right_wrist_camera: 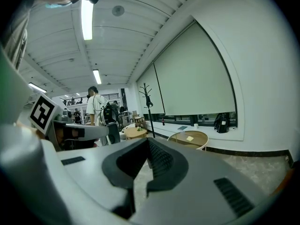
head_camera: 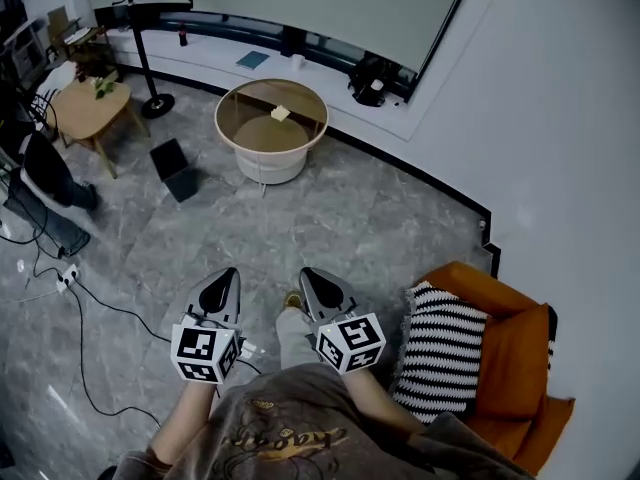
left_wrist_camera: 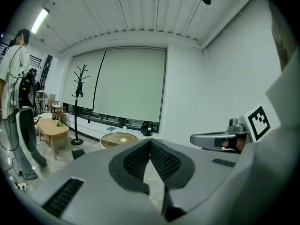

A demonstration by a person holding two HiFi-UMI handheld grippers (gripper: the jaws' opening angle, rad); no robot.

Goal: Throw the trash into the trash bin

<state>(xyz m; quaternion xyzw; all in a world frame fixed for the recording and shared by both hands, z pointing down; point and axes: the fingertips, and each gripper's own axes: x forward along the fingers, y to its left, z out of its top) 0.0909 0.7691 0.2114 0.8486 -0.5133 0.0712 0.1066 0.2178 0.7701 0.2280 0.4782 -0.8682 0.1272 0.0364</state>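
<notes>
The trash is a small yellow paper (head_camera: 280, 113) lying on a round glass-topped table (head_camera: 232, 103) across the room. A small black trash bin (head_camera: 175, 168) stands on the floor to the table's left. My left gripper (head_camera: 229, 273) and right gripper (head_camera: 307, 273) are held side by side low in the head view, far short of the table, both pointing toward it. Both are shut with nothing between the jaws. The left gripper view shows the shut left gripper (left_wrist_camera: 150, 140), the table (left_wrist_camera: 112, 142) and the bin (left_wrist_camera: 78, 153). The right gripper view shows the shut right gripper (right_wrist_camera: 148, 139) and the paper (right_wrist_camera: 189, 138).
A low wooden table (head_camera: 92, 106) and a coat stand base (head_camera: 156, 104) are at the far left. A person (head_camera: 45, 173) stands at the left edge, with cables (head_camera: 80, 303) on the floor. An orange armchair (head_camera: 515, 353) with a striped cushion (head_camera: 440, 348) sits to my right.
</notes>
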